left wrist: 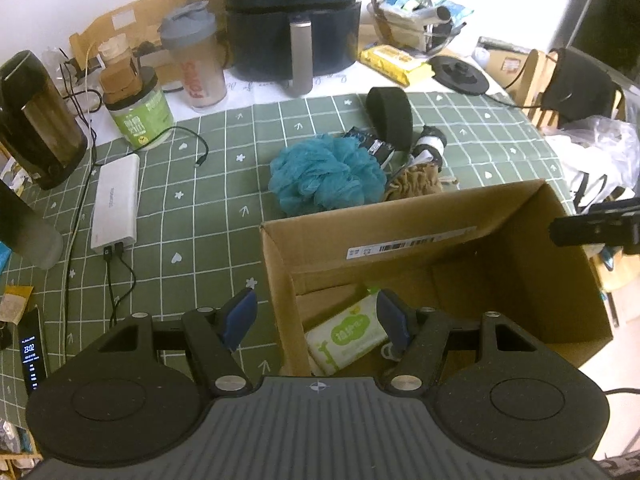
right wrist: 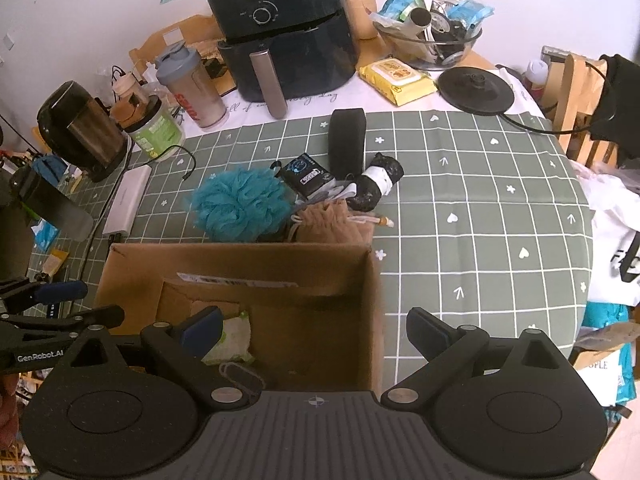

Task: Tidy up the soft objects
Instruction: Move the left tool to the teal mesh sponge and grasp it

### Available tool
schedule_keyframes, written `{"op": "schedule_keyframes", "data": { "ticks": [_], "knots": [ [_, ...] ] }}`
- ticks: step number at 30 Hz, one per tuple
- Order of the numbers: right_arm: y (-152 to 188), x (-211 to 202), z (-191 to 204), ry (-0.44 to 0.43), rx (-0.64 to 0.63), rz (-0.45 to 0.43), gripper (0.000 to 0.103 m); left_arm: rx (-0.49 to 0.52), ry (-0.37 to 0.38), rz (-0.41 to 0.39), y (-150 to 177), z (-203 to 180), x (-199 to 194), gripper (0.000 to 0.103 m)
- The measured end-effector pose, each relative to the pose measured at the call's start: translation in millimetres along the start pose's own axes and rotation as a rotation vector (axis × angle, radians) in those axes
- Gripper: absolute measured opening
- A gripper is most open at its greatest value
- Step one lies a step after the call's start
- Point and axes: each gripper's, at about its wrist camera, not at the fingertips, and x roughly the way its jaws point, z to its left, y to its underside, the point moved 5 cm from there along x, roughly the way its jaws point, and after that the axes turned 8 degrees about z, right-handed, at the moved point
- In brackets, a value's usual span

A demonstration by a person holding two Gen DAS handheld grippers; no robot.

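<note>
An open cardboard box [left wrist: 404, 216] [right wrist: 240, 264] stands on the green checked tablecloth, with a white-green wipes pack [left wrist: 348, 332] [right wrist: 232, 340] on its floor. Behind the box lie a teal bath pouf [left wrist: 326, 174] [right wrist: 240, 204], a tan drawstring pouch [left wrist: 416, 180] [right wrist: 332, 224], a black elastic band [left wrist: 390, 114] [right wrist: 347, 140], a black-and-white roll [left wrist: 430, 144] [right wrist: 376, 184] and a small dark packet [right wrist: 306, 174]. My left gripper [left wrist: 316, 316] hangs open over the box's left wall, holding nothing. My right gripper [right wrist: 314, 326] stands wide open above the box's right side, empty.
At the back stand an air fryer [left wrist: 292, 20], a shaker bottle [left wrist: 196, 60], a green-labelled jar [left wrist: 138, 112] and a dark kettle [left wrist: 36, 120]. A white power bank [left wrist: 116, 204] with cables lies left. A yellow wipes pack [right wrist: 396, 76], glass bowl [right wrist: 432, 40] and kettle base [right wrist: 476, 88] sit back right.
</note>
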Motion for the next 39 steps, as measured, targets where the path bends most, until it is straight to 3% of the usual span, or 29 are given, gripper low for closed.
{"op": "schedule_keyframes", "data": {
  "ticks": [6,13,19,22,27,39],
  "knots": [
    [-13,0,-13,0.015,0.018,-0.009,0.098,-0.031,0.026,0.067,-8,5,11,0.065],
    [-28,4,-24,0.022,0.019,-0.007,0.098,-0.023,0.001,0.004,-26,9,9,0.065],
    [-41,8,-36,0.043,0.001,-0.001,0.098,-0.016,0.065,-0.068,-49,16,11,0.066],
    [-48,9,-47,0.056,0.001,-0.003,0.098,-0.006,0.078,-0.103,-59,19,13,0.079],
    [-59,14,-68,0.082,0.014,-0.008,0.098,0.015,0.094,-0.134,-75,22,17,0.085],
    [-82,41,-86,0.058,0.010,-0.021,0.103,0.075,0.171,-0.073,-112,24,52,0.086]
  ]
}}
